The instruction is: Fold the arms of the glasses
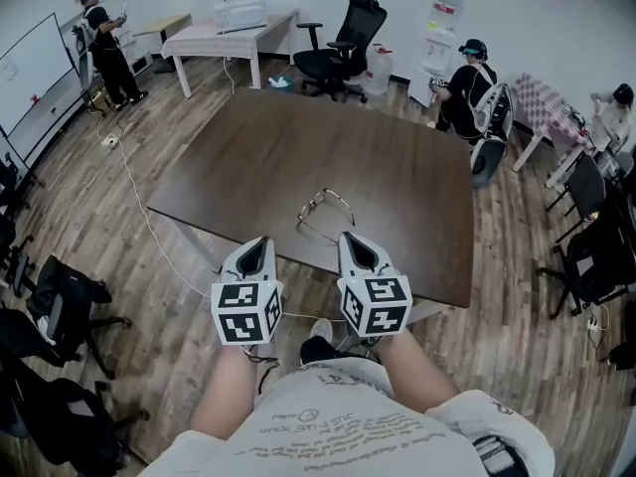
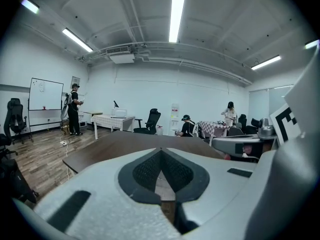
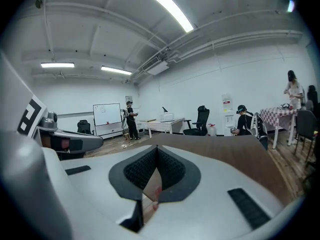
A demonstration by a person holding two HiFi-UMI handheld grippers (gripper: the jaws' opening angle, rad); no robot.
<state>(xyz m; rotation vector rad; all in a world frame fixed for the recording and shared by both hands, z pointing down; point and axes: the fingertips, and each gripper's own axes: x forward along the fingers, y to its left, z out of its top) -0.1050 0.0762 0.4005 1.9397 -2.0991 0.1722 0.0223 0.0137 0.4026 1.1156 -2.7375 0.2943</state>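
A large dark brown table [image 1: 378, 167] fills the middle of an office. At its near edge, the left gripper [image 1: 260, 243] and right gripper [image 1: 350, 238] are side by side, both with jaws closed and empty. Thin-framed glasses [image 1: 325, 215] lie on the table just beyond their tips, arms unfolded.

The worktop [image 1: 298, 157] is showing a dark brown wood-grain top, smooth with a dull sheen. The floor [image 1: 129, 227] is looking like grey-brown wood planks, streaked and faintly glossy. The glasses [image 1: 316, 207] are showing a thin frame that is reading as metal wire. The left claw [image 1: 259, 244] and right claw [image 1: 351, 238] are wearing smooth, matt, pale grey plastic shells, while their inner pads [image 2: 145, 171] are showing dark, finely ribbed, rubbery faces. The person's shirt [image 1: 338, 425] is looking like soft, matt, pale cloth.
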